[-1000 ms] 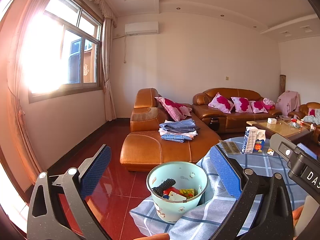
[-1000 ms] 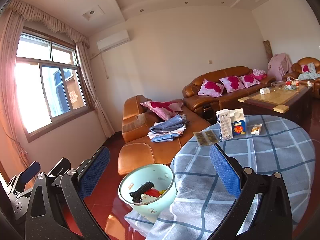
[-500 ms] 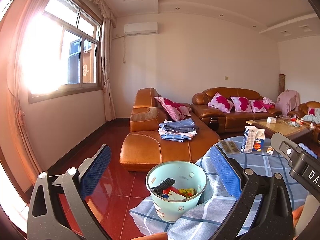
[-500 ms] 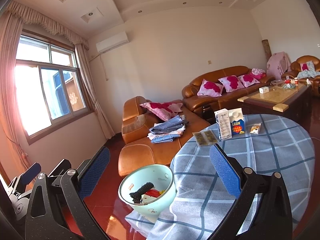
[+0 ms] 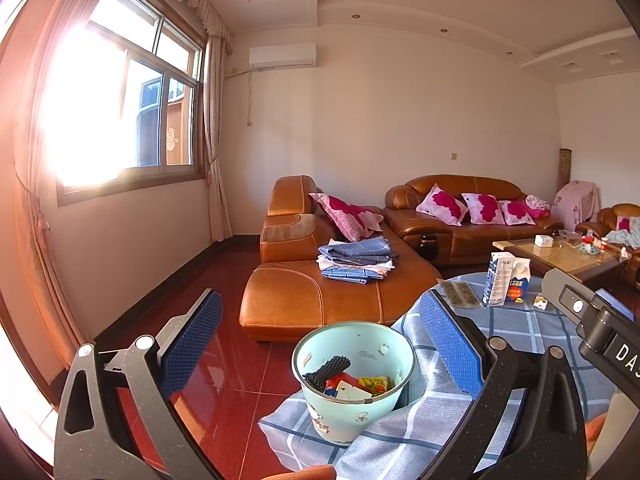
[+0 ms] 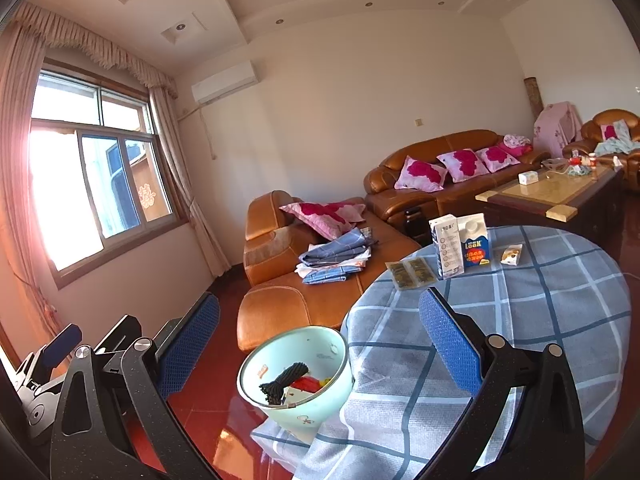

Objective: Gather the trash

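Observation:
A pale green trash bin stands on the red floor beside the round table; it also shows in the right wrist view. It holds a black cord and colourful wrappers. On the blue checked tablecloth at the far edge stand two cartons, with flat brown packets and a small box beside them. My left gripper is open and empty above the bin. My right gripper is open and empty over the table's near edge.
An orange leather chaise with folded blue cloths stands behind the bin. A long sofa with pink cushions lines the back wall. A coffee table with small items is at the right. A window fills the left wall.
Both views have barely shifted; the right wrist view has drifted slightly so the table items sit a little left. Both grippers stay open.

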`<state>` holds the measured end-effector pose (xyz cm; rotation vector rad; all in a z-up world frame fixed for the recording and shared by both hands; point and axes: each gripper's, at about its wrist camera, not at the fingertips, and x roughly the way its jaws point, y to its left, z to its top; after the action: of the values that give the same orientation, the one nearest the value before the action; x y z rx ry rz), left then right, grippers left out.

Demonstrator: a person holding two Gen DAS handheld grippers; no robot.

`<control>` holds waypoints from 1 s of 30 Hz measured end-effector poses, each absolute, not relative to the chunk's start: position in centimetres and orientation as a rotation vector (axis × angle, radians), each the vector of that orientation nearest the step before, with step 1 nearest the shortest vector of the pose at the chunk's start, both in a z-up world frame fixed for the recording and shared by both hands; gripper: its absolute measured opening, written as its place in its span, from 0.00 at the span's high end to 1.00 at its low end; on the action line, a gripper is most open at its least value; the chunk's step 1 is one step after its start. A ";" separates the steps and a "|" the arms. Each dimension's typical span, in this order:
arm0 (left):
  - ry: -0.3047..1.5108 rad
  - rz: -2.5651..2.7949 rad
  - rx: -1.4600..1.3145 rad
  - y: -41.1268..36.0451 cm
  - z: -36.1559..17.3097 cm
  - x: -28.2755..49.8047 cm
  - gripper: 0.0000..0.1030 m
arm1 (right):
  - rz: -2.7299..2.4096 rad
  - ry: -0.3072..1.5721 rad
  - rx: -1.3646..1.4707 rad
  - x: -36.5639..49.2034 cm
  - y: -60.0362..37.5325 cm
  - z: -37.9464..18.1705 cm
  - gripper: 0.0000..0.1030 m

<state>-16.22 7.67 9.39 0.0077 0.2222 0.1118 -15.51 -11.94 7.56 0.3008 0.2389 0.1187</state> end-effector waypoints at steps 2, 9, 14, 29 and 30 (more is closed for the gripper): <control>0.224 0.113 0.007 7.7 9.4 -16.2 0.06 | 0.118 0.242 0.302 -15.4 -11.9 7.5 0.05; 0.221 0.134 0.012 7.7 9.4 -15.9 0.06 | 0.112 0.247 0.306 -15.4 -12.2 7.4 0.05; 0.222 0.126 -0.012 8.1 9.3 -15.9 0.06 | 0.102 0.256 0.307 -15.3 -12.3 7.2 0.05; 0.254 0.124 0.011 7.5 8.8 -15.5 0.06 | 0.098 0.278 0.313 -15.0 -12.5 6.5 0.05; 0.254 0.130 0.007 7.5 8.8 -15.4 0.06 | 0.096 0.279 0.314 -15.0 -12.6 6.5 0.05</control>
<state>-15.42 7.49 8.84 0.0074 0.2540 0.1297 -15.00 -12.56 6.48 0.3140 0.2788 0.0960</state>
